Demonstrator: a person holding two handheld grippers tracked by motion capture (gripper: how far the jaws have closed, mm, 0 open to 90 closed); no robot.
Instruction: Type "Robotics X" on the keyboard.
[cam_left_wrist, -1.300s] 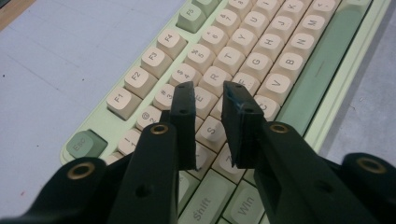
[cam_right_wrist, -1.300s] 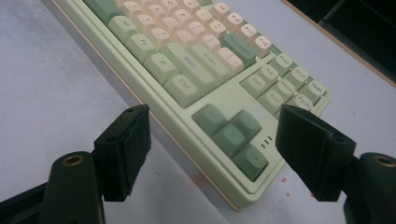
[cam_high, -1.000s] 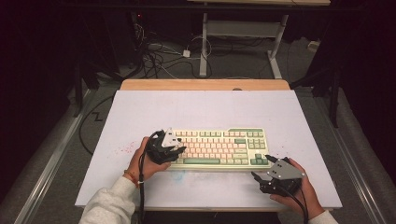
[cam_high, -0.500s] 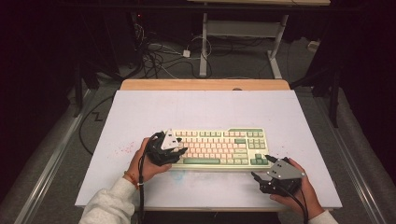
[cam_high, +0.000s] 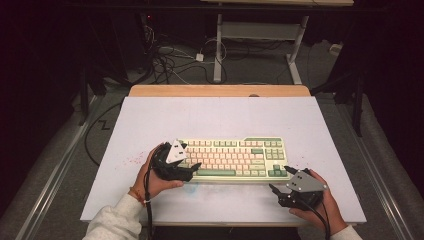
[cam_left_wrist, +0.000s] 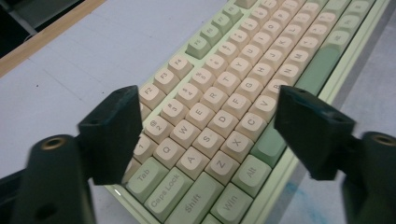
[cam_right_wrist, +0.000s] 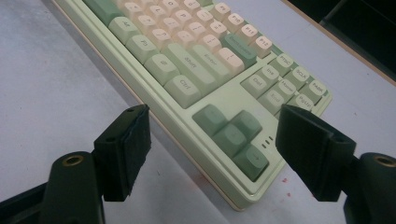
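Observation:
A cream and green keyboard (cam_high: 235, 156) lies on the white table top (cam_high: 215, 117), near the front. My left gripper (cam_high: 191, 156) hovers over its left end, and its jaws have just been opening. In the left gripper view the left gripper (cam_left_wrist: 208, 100) stands wide apart above the letter keys of the keyboard (cam_left_wrist: 243, 60), pressing on nothing. My right gripper (cam_high: 279, 178) rests at the front right corner, open. In the right gripper view the right gripper (cam_right_wrist: 212, 112) frames the arrow keys (cam_right_wrist: 233, 135) from a short distance.
A wooden strip (cam_high: 220, 90) runs along the table's far edge. Beyond it, cables (cam_high: 170, 60) lie on the floor beside white desk legs (cam_high: 218, 55). Red specks (cam_high: 132, 160) mark the table top left of the keyboard.
The left gripper's jaws have spread wide over the keyboard's left end. The right hand has kept still.

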